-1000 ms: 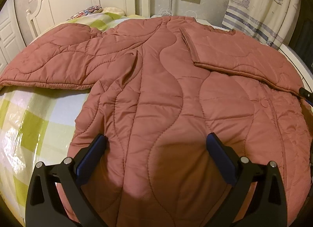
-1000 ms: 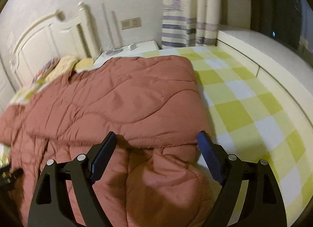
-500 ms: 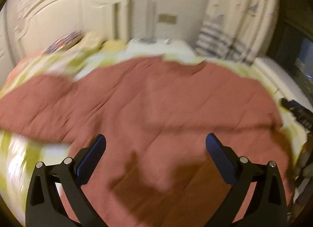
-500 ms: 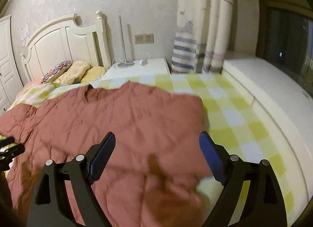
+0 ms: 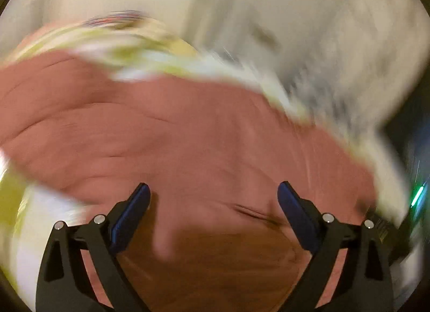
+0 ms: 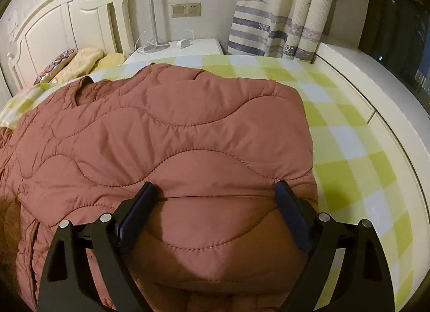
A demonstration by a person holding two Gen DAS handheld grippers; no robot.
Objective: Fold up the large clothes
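Over the bed, on its green-and-white checked sheet, lay the quilted reddish jacket, one part folded across its body. At left, in a heavily blurred view, the left gripper hung above the jacket, its fingers having just closed slightly yet standing wide apart, nothing between them. At right, the right gripper stood spread over the folded edge, pinching nothing.

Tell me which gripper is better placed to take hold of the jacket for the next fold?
Probably the right gripper: its open jaws straddle the folded edge of the quilted jacket. The left gripper is open above flat fabric, in a blurred view.
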